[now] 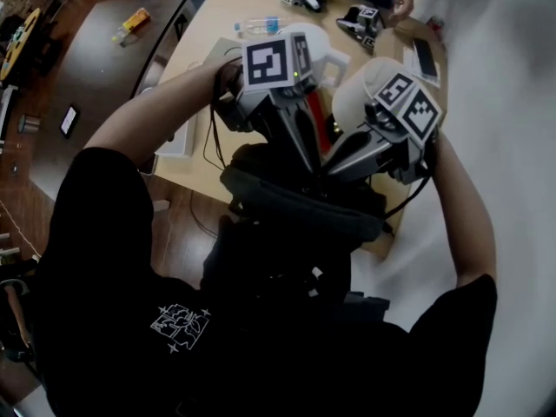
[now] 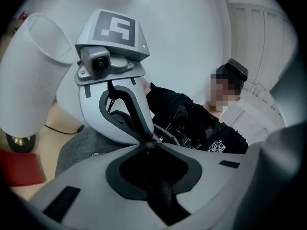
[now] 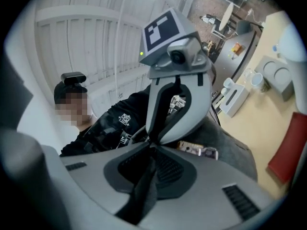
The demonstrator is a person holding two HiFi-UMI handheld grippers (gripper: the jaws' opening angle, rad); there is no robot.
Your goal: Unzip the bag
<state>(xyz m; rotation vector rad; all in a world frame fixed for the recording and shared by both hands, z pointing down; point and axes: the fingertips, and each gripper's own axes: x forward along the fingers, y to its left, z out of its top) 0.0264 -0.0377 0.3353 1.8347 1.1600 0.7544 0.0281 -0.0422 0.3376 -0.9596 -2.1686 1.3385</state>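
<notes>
grippers meet tip to tip over the bag, which slumps at the near edge of the wooden table, right against the person's chest.

left side: left gripper lies about level, pointing right. its jaws are drawn in till the tips touch, clamped on a dark strip that runs back between the pads. it reads as part of the bag, strap or zip tab, can't tell which.

middle: grey bag fabric shows under both sets of tips. no open zip line visible, so unzip looks not started.

right side: right gripper faces the left one, also level. its jaws are likewise closed down, with a dark band pinched between the ribbed pads. same doubt on what it is exactly.

handling, my read: bag is soft and floppy, probably light, so it will bunch and follow any pull instead of resisting. best hold is one gripper anchoring fabric just beside the zip end, the other on the pull tab. tab is small and thin, easy to slip out of the pads. pull along the zip line and keep the cloth taut.
</notes>
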